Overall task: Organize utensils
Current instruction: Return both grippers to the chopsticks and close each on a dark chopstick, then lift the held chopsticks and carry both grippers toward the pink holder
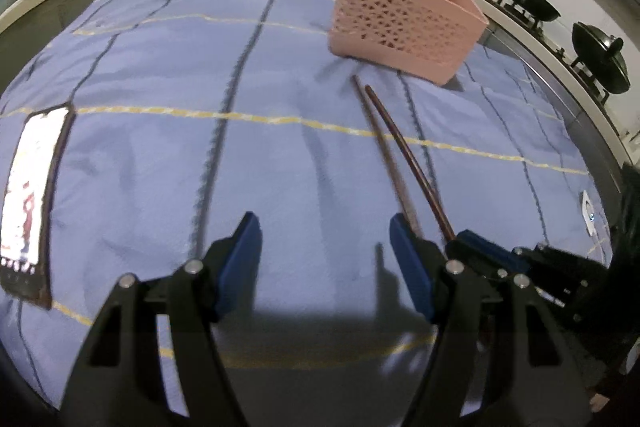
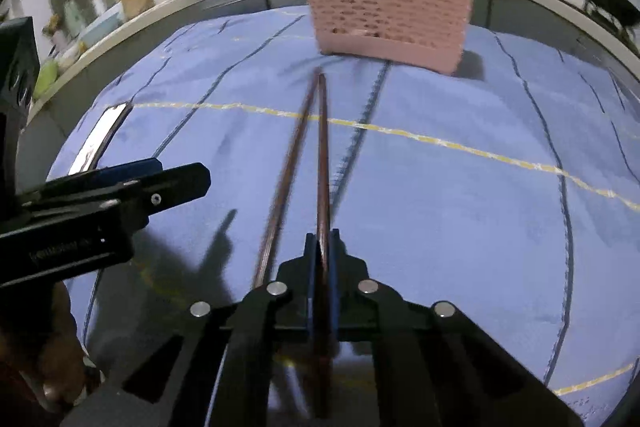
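Left wrist view: sits on the left gripper, looks down and forward, close over the blue checked cloth.
Right wrist view: same tilt — just beside it.
Both see: the pink plastic holed basket.

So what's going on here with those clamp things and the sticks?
A person is tidying utensils with two hand-held grippers over a blue cloth. The right gripper is shut on one dark chopstick; a second chopstick runs just beside it. The left gripper is open and empty. A pink basket ahead already holds other utensils.
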A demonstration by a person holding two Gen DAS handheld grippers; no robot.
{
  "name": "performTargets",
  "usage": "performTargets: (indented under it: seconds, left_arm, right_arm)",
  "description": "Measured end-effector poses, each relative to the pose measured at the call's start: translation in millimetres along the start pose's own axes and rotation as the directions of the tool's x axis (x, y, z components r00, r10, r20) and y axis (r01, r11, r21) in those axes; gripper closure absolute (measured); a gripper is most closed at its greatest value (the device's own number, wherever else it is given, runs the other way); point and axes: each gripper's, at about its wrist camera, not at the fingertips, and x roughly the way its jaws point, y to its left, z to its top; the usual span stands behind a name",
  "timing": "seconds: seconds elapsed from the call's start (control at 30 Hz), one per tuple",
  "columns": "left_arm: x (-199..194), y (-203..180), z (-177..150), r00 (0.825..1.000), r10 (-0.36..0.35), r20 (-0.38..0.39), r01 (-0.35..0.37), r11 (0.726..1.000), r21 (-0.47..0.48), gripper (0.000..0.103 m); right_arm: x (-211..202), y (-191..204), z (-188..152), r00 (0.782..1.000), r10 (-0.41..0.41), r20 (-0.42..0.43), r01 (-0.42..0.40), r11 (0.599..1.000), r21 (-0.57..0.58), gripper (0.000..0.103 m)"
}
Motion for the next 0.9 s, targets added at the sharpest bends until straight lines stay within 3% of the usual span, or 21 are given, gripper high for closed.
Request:
performTargets:
  seconds: [0.23,0.5,0.57,0.77,0.9]
  left_arm:
    - [28,-36,17,0.999,0.015,-0.037,-0.011,0.996,0.085,0.038]
    - [43,-59,9,0.988,0.153,-0.012,-0.147,0.967,0.208,0.039]
    - [39,-61,4,0.988,0.151,0.01,-0.149,0.963,0.223,0.048]
    - [26,-42,-2,0.994,0.106,0.003,-0.104,0.967,0.233,0.09]
    - [18,-17,-6,0.999,0.007,-0.033,-0.001,0.983,0.182,0.095]
  right_arm:
    - [-8,-25,-7,1.0,0.014,0.005,-0.015,0.996,0.09,0.097]
    - [-10,-33,-11,0.999,0.049,0.021,-0.052,0.992,0.116,0.097]
    - [-10,-35,-11,0.998,0.058,0.024,-0.061,0.99,0.124,0.097]
    - [-10,-35,-11,0.998,0.064,0.024,-0.066,0.989,0.131,0.097]
    - [-9,-34,-10,0.998,0.065,0.02,-0.067,0.99,0.128,0.097]
